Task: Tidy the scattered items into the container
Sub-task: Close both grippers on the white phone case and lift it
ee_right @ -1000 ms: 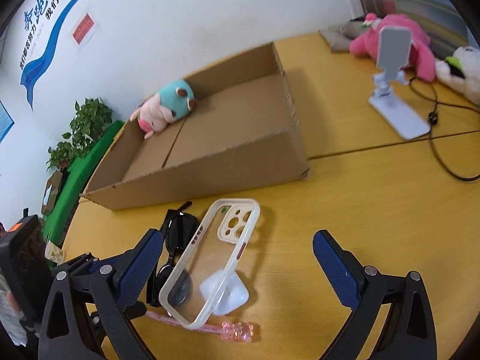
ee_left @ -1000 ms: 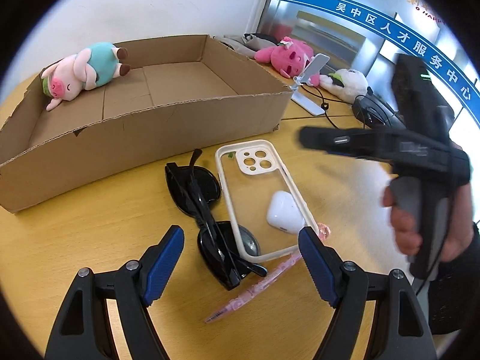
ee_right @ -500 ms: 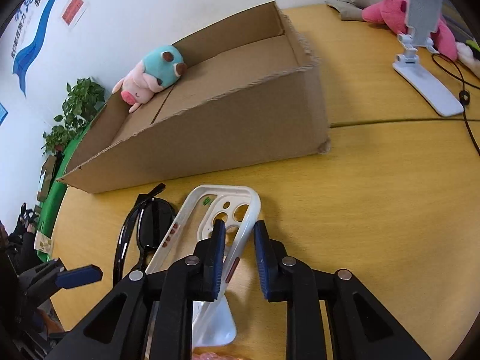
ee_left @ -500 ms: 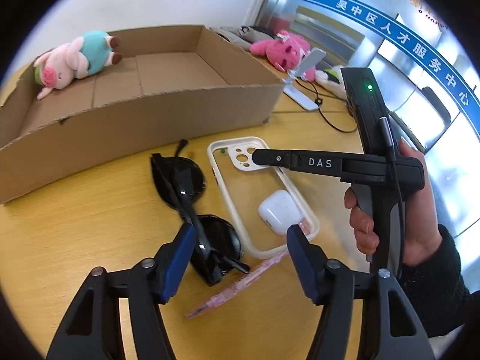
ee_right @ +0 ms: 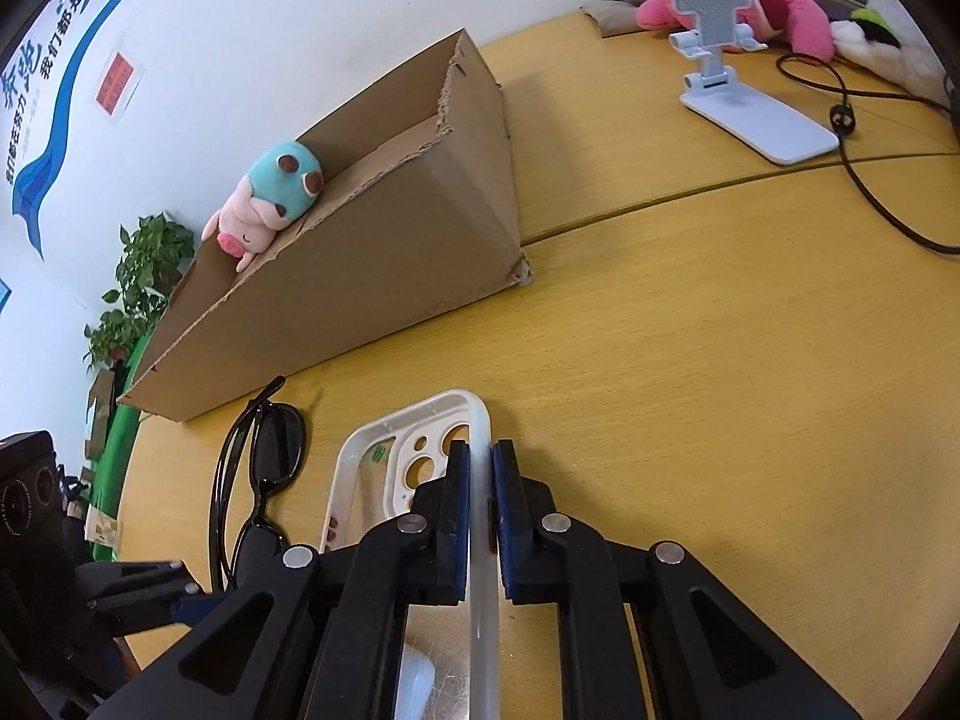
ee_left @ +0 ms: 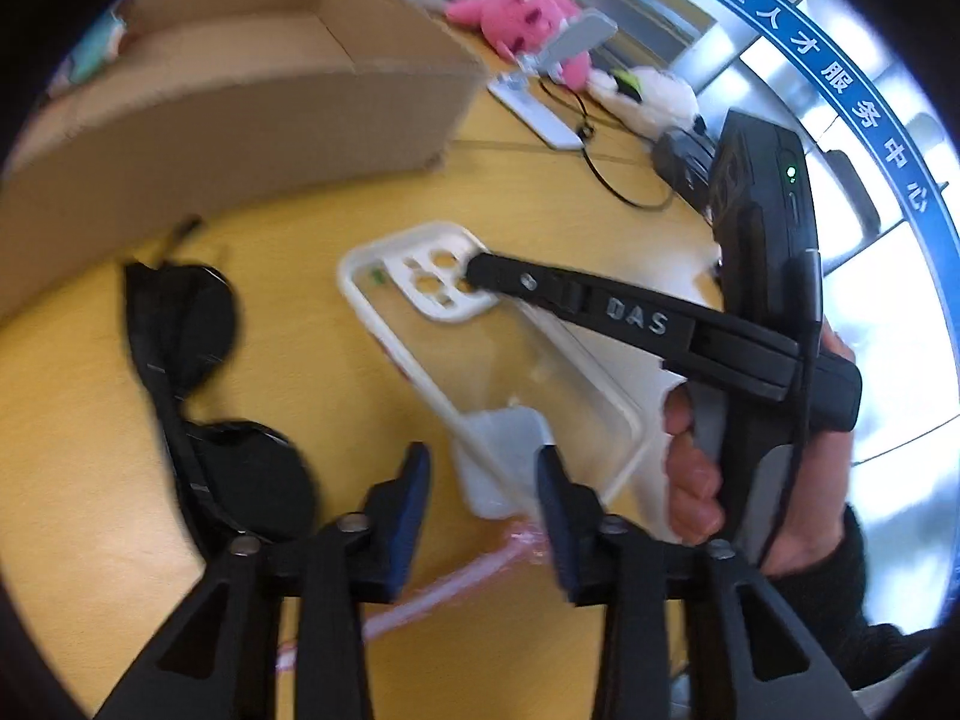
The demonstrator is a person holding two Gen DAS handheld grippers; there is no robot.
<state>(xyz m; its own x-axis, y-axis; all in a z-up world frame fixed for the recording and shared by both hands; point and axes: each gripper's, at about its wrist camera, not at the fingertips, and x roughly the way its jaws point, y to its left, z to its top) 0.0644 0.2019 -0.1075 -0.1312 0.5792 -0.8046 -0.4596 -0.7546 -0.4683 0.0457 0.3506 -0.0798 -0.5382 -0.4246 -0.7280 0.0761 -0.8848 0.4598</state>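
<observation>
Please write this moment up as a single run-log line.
right tool: shut on clear white-rimmed phone case edge | left tool: closing around white earbud case, no contact | brown cardboard box: holds plush pig

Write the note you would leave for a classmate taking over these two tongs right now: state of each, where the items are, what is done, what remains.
Right tongs: shut on the side rim of the phone case.
Left tongs: closing around the white earbud case, pads not yet touching it.
Sunglasses and pink pen lie on the table beside the phone case.
Done: the plush pig is in the cardboard box.
Left: phone case, earbud case, sunglasses and pen all still go into the box.
</observation>
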